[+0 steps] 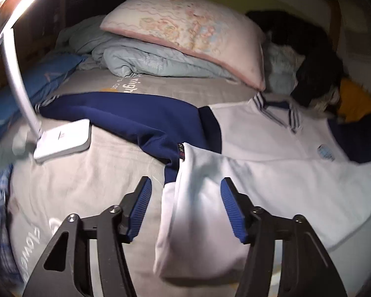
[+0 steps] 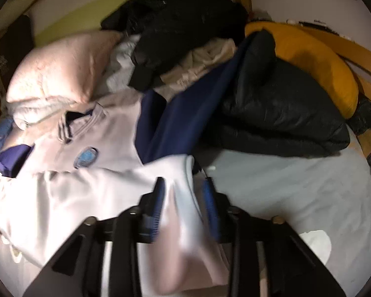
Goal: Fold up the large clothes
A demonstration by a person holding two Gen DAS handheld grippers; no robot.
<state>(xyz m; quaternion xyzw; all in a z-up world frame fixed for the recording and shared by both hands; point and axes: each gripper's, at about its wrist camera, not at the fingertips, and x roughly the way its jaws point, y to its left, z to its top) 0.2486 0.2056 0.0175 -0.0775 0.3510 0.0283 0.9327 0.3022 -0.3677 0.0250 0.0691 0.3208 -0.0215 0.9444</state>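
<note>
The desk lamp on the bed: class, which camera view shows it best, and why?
The left wrist view. It shows the white desk lamp whole, base on the grey bedsheet and neck curving up at the left. The right wrist view does not show it.

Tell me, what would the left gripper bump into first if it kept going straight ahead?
Most likely the white fold of the jacket lying between the left gripper pads; beyond it comes the navy sleeve. Depth is hard to judge.
</note>
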